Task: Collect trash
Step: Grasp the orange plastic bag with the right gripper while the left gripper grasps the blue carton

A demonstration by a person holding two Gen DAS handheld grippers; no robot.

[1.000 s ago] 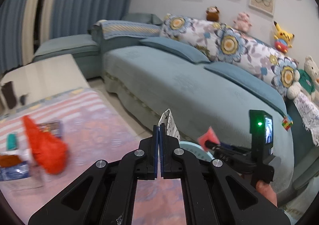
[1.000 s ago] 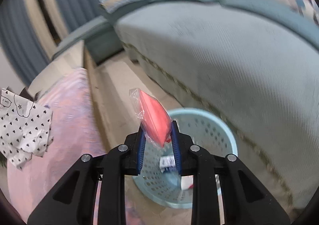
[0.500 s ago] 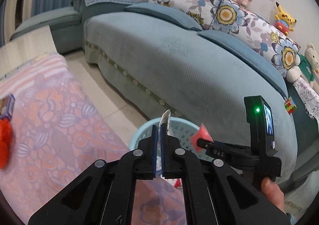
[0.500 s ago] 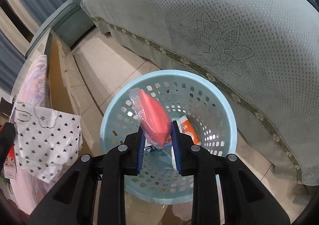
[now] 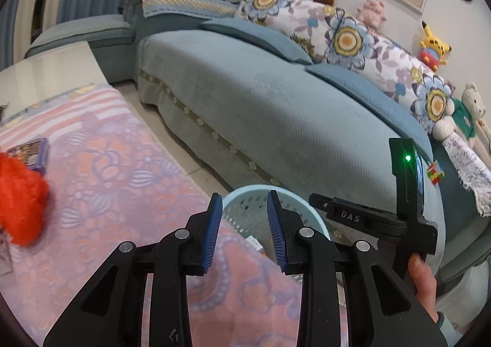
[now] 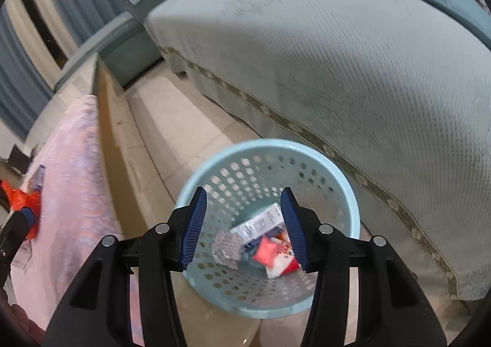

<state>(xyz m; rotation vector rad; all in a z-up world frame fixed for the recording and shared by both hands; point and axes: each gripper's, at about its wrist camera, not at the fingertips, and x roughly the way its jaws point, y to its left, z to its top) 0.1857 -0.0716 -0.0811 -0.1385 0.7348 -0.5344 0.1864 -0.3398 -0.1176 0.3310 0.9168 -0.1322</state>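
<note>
A light blue perforated basket (image 6: 343, 181) stands on the floor between the table and the sofa; its rim also shows in the left wrist view (image 5: 245, 193). Inside lie a crumpled dotted paper bag (image 6: 225, 248), a red packet (image 6: 265, 256) and a white carton (image 6: 260, 222). My right gripper (image 6: 244, 224) is open and empty above the basket. My left gripper (image 5: 242, 233) is open and empty over the table edge beside the basket. An orange-red plastic bag (image 5: 20, 199) and a dark blue packet (image 5: 32, 152) lie on the table.
The table wears a pink patterned cloth (image 5: 129, 181). A long teal sofa (image 5: 276, 119) with floral cushions and plush toys runs along the right. The right gripper's body (image 5: 368, 218) and the hand holding it sit right of the basket. Tiled floor (image 6: 172, 129) lies between.
Both grippers opened. The dotted paper bag left my left gripper and the red packet left my right gripper; both now lie in the basket.
</note>
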